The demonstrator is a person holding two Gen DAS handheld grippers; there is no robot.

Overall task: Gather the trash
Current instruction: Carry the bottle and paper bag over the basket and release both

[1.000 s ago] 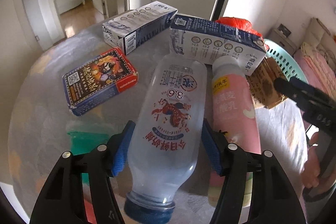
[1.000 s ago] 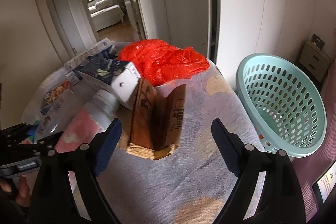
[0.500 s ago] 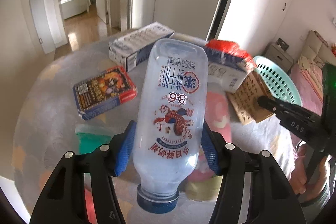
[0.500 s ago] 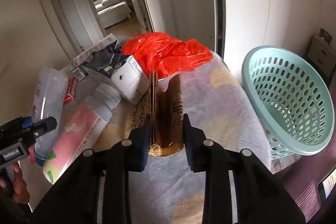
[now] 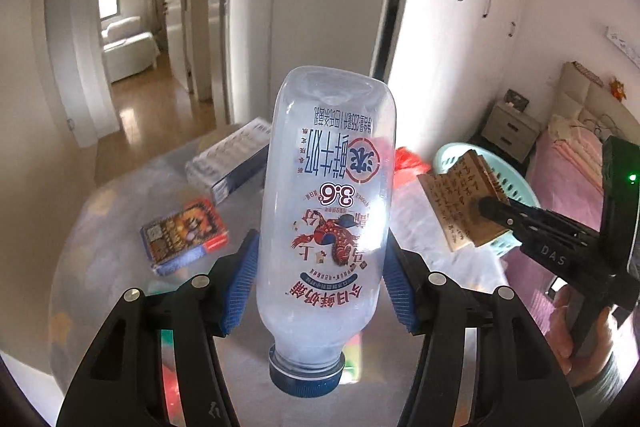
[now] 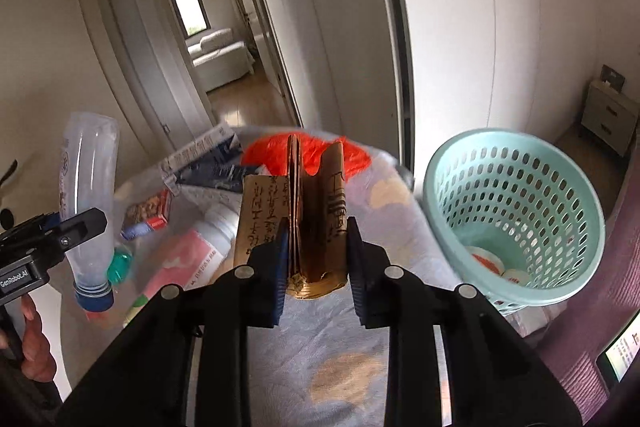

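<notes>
My left gripper point(image 5: 320, 287) is shut on a clear plastic milk bottle point(image 5: 328, 211) with a blue cap, held cap-down above the table; the bottle also shows in the right wrist view point(image 6: 86, 195). My right gripper point(image 6: 316, 255) is shut on a flattened brown cardboard box point(image 6: 304, 211) with black writing, lifted off the table; the box also shows in the left wrist view point(image 5: 460, 203). A mint plastic basket point(image 6: 516, 219) stands to the right of the table with some trash inside.
On the cloth-covered table point(image 6: 340, 347) lie a pink bottle point(image 6: 188, 263), a red-and-blue card box point(image 5: 182, 235), blue-white milk cartons point(image 5: 228, 159) and a red plastic bag point(image 6: 352, 155). White wardrobes stand behind, and a doorway opens at the left.
My left gripper lifted the clear bottle off the table and higher. My right gripper closed on the cardboard box and raised it toward the basket side.
</notes>
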